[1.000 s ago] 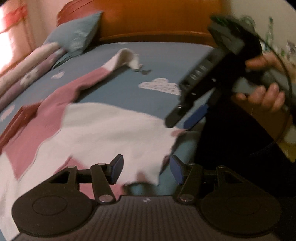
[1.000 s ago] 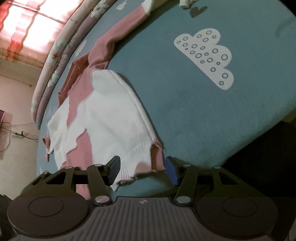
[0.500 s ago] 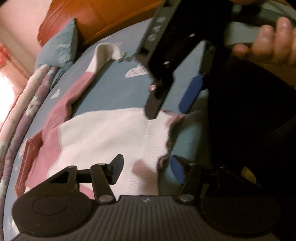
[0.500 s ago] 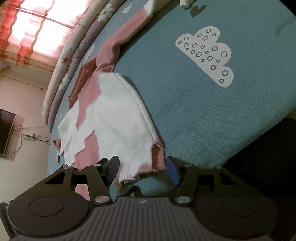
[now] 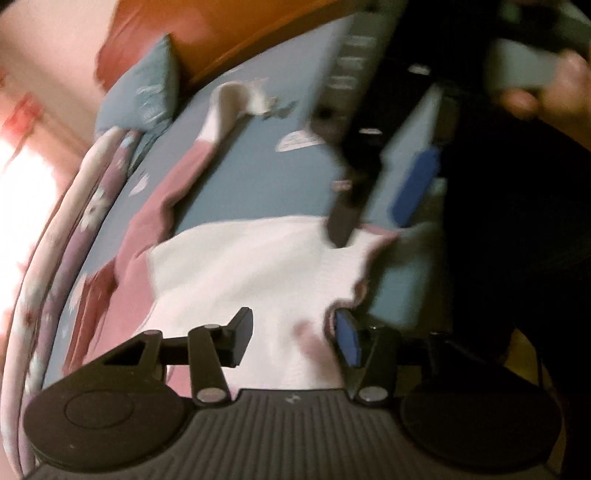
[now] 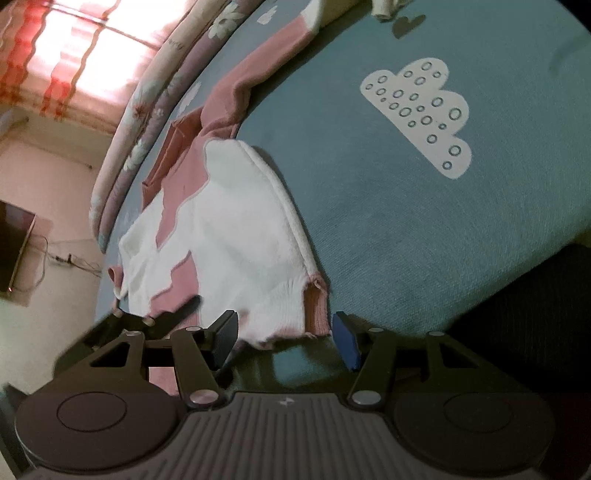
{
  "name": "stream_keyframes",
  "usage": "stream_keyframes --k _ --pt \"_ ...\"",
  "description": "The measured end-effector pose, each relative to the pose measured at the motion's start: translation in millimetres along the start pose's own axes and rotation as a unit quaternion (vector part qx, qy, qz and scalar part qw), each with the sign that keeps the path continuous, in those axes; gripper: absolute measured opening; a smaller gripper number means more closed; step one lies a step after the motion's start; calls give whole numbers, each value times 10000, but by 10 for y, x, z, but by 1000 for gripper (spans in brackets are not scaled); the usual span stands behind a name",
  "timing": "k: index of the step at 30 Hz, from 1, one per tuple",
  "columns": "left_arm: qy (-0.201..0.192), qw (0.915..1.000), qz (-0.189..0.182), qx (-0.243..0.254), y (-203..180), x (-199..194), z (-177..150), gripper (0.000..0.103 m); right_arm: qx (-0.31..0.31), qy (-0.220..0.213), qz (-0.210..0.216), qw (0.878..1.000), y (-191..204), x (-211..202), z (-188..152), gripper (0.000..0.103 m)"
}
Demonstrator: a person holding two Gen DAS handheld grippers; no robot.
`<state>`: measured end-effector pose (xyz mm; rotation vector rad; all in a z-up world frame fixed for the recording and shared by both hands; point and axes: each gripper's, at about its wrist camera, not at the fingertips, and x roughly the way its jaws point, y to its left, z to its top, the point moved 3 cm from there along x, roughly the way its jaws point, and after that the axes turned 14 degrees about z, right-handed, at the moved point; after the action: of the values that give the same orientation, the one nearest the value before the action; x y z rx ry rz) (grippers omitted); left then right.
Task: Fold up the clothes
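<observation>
A white and pink knitted sweater (image 5: 258, 266) lies spread on the blue bed sheet (image 5: 266, 177), one sleeve reaching toward the headboard. Its ribbed hem faces the near edge of the bed. My left gripper (image 5: 293, 341) is over the hem and its jaws are closing. The cloth lies between them, with the blue pad at the hem's edge. My right gripper (image 6: 284, 338) is open around the sweater's (image 6: 236, 229) pink-trimmed hem corner. The left wrist view also shows the right gripper (image 5: 380, 206) with one fingertip on that corner, held by a hand (image 5: 554, 88).
A blue pillow (image 5: 147, 96) leans against the orange headboard (image 5: 258, 33). A rolled floral quilt (image 6: 155, 103) runs along the far side under a bright curtained window. A white cloud print (image 6: 421, 110) marks the sheet. The person's dark clothing fills the right side.
The left gripper has rolled and shifted along the hem, ending beside the right gripper, and its jaws have narrowed a little. The right gripper has stayed where it was.
</observation>
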<state>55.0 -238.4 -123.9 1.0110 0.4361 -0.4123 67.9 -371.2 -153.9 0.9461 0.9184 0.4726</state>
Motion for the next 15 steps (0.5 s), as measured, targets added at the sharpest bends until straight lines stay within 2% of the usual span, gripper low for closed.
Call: stream_keyframes --k 6,10,15 --pt "319 9979 464 -309 325 7 -132 51 -118 -23 -44 9999 27 -14 -4 62" --pt "379 9972 353 -545 392 4 -164 51 -313 -109 -139 9994 72 -41 -7 62" --pt "25 9995 -223 -203 153 -145 -130 51 -455 -126 -211 9987 117 -42 -2 62"
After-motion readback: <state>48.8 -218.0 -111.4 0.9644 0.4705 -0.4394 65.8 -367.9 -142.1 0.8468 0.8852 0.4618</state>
